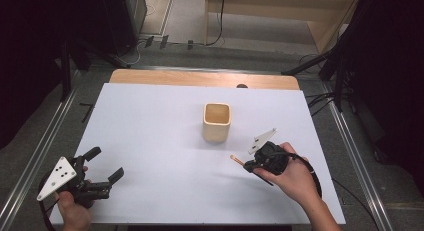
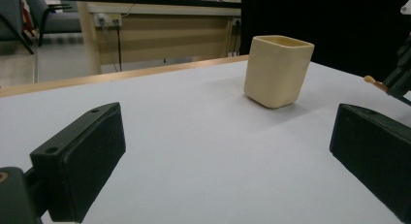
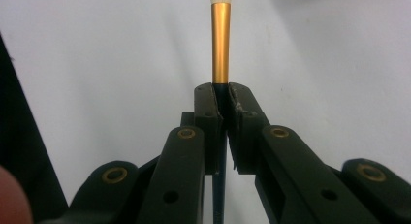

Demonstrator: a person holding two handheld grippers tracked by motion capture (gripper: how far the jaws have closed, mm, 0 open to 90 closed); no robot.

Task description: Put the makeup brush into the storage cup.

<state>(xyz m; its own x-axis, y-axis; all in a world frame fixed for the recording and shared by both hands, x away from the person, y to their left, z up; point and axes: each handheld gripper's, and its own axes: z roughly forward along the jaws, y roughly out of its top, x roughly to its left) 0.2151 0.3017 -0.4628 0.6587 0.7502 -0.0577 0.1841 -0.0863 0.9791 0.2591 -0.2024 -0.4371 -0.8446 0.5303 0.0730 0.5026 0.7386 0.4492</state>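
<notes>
A cream square cup (image 1: 217, 122) stands upright near the middle of the white table sheet (image 1: 150, 126); the left gripper view has it ahead and to the right (image 2: 277, 71). My right gripper (image 1: 248, 166), in a hand right of the cup, is shut on a thin brush (image 1: 235, 159). In the right gripper view its pads (image 3: 221, 95) pinch the dark handle, and the gold ferrule (image 3: 220, 40) with a pale tip sticks out beyond them. My left gripper (image 1: 106, 163) rests at the near left corner, open, with bare sheet between its fingers (image 2: 82, 161).
A wooden table edge (image 1: 200, 78) runs along the far side of the sheet. Metal rails (image 1: 355, 156) flank the table on both sides. Cables and furniture legs lie on the floor beyond. The right gripper (image 2: 400, 76) and brush tip (image 2: 371, 80) show far right in the left gripper view.
</notes>
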